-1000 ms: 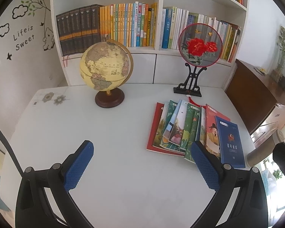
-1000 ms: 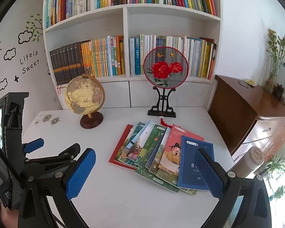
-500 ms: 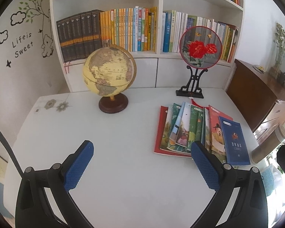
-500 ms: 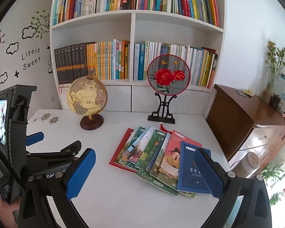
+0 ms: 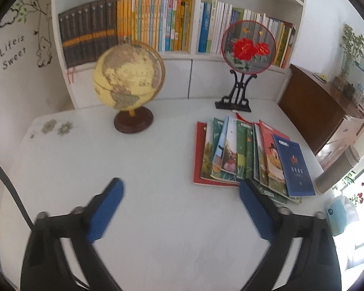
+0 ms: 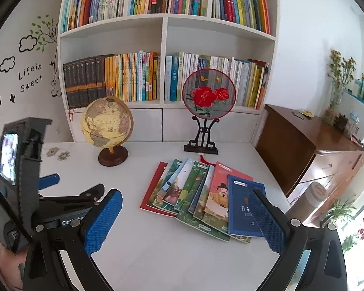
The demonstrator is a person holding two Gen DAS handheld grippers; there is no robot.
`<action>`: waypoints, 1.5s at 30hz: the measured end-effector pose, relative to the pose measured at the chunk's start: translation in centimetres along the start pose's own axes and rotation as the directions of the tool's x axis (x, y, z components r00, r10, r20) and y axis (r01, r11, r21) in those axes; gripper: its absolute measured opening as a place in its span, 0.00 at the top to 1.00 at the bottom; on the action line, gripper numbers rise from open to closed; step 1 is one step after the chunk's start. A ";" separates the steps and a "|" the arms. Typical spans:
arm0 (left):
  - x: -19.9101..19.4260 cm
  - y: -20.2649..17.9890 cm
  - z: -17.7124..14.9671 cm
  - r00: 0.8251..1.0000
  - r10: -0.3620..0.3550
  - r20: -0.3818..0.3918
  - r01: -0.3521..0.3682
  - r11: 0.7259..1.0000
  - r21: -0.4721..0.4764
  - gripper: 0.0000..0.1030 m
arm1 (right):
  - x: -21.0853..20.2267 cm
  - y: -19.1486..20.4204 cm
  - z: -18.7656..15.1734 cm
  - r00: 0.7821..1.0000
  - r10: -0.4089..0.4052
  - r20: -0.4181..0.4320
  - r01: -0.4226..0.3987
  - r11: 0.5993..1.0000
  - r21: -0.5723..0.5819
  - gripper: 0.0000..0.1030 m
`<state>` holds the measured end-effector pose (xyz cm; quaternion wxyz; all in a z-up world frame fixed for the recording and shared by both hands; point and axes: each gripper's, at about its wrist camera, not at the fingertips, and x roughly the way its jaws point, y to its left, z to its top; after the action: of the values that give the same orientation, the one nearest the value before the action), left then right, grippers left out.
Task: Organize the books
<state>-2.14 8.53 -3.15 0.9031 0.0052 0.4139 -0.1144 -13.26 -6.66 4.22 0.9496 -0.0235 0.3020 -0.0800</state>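
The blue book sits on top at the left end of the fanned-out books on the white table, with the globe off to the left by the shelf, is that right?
Not quite. The blue book lies on top at the right end of the fanned-out books, not the left; the red-covered one is at the left end. The right wrist view shows this. The globe does stand to the left by the shelf, on the white table.

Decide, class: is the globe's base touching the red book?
Apart. The right wrist view shows bare white table between the globe's base and the red book.
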 end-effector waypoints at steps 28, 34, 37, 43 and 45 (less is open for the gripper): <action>15.2 -20.9 0.7 0.901 -0.309 -0.304 0.364 0.920 0.143 0.12 | 19.7 -24.2 -13.3 0.948 0.074 -0.309 0.089 0.873 0.480 0.00; 19.3 -24.8 -0.7 0.840 -0.355 -0.411 0.440 0.888 0.132 0.13 | 23.3 -26.6 -15.2 0.932 -0.044 -0.360 0.218 0.861 0.459 0.00; 21.0 -26.0 -1.5 0.815 -0.365 -0.449 0.457 0.882 0.112 0.13 | 24.6 -26.6 -15.8 0.920 -0.089 -0.382 0.253 0.879 0.404 0.02; 22.4 -27.3 -2.3 0.805 -0.368 -0.465 0.473 0.871 0.130 0.12 | 26.1 -27.7 -16.8 0.923 -0.019 -0.383 0.196 0.882 0.429 0.02; 22.5 -27.4 -2.3 0.806 -0.375 -0.457 0.484 0.863 0.145 0.12 | 26.3 -27.3 -16.5 0.931 0.035 -0.363 0.131 0.897 0.422 0.02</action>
<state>4.51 -22.45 -19.17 0.7360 0.0504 0.5676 -0.3656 -5.40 -37.85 -21.75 0.8559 0.1989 0.4449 -0.1730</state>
